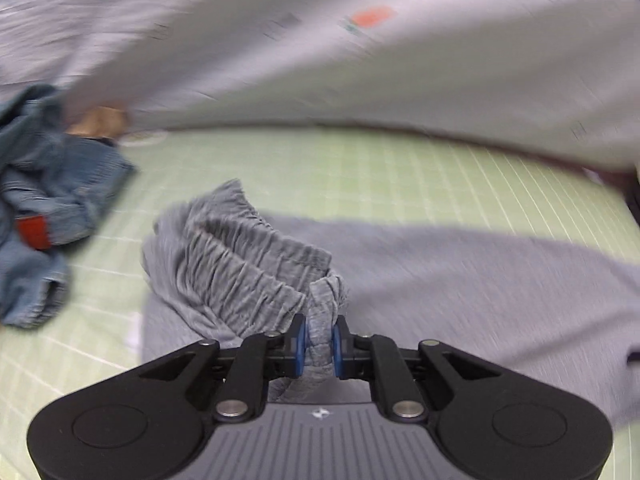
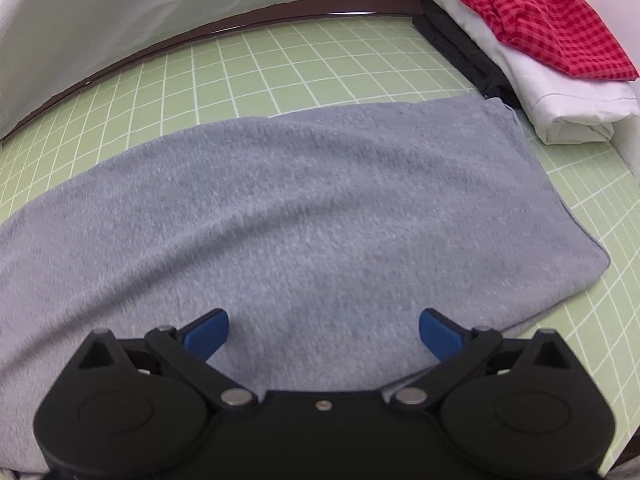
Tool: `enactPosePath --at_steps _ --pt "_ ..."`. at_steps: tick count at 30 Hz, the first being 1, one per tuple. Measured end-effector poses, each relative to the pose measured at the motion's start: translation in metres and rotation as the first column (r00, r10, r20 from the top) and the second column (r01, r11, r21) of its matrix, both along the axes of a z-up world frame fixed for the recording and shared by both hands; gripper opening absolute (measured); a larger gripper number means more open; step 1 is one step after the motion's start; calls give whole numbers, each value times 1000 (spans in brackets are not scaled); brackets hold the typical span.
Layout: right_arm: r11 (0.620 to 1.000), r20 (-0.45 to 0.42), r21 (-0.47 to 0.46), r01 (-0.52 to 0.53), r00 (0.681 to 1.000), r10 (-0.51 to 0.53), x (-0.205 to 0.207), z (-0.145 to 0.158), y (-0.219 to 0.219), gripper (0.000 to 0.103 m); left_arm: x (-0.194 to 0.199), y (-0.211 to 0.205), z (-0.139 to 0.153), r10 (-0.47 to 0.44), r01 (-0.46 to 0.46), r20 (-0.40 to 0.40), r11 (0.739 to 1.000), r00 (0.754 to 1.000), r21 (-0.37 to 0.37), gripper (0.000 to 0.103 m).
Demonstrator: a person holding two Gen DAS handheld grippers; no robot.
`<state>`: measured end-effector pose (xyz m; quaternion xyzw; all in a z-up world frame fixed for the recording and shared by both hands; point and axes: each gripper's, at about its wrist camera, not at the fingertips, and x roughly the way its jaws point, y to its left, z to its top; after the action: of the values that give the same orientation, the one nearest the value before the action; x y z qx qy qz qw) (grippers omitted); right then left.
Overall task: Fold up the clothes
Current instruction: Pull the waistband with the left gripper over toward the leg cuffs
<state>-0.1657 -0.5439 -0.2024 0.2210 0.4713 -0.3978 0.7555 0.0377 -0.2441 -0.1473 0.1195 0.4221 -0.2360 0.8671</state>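
Grey knit trousers (image 1: 440, 280) lie across a green grid mat (image 1: 360, 168). My left gripper (image 1: 320, 340) is shut on their gathered elastic waistband (image 1: 248, 252), which stands lifted and folded back above the rest of the cloth. In the right wrist view the trousers' grey leg (image 2: 320, 200) lies flat on the mat (image 2: 280, 64), its hem toward the right. My right gripper (image 2: 324, 334) hangs open just above that leg, with only flat cloth under its blue fingers (image 2: 206, 332).
A crumpled blue denim garment (image 1: 44, 216) lies at the mat's left. A person's pale printed shirt (image 1: 360, 40) fills the far side. At the back right sits a folded stack: red checked cloth (image 2: 540, 20) on a white garment (image 2: 560, 96) over a dark one (image 2: 460, 44).
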Motion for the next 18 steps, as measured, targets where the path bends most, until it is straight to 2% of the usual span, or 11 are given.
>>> enactPosePath --at_steps 1,4,7,9,13,18 --pt "1000 -4 -1 -1 1000 1 -3 0 -2 103 -5 -7 -9 -11 11 -25 1000 1000 26 20" --pt "1000 -9 -4 0 1000 0 -11 -1 -9 103 -14 -17 -25 -29 35 -69 995 997 94 25" --pt "1000 -7 -3 1 1000 -1 -15 -2 -15 103 -16 -13 -18 -33 37 -80 998 996 51 37" --pt "1000 -10 5 2 1000 -2 -16 -4 -17 103 -18 -8 -10 -38 39 -91 999 995 2 42" --pt "1000 -16 22 -13 1000 13 -13 -10 -16 103 -20 2 8 -15 12 -53 999 998 -51 50" --pt "999 -18 21 -41 999 42 -8 -13 -10 103 -1 5 8 62 -62 -16 998 998 21 56"
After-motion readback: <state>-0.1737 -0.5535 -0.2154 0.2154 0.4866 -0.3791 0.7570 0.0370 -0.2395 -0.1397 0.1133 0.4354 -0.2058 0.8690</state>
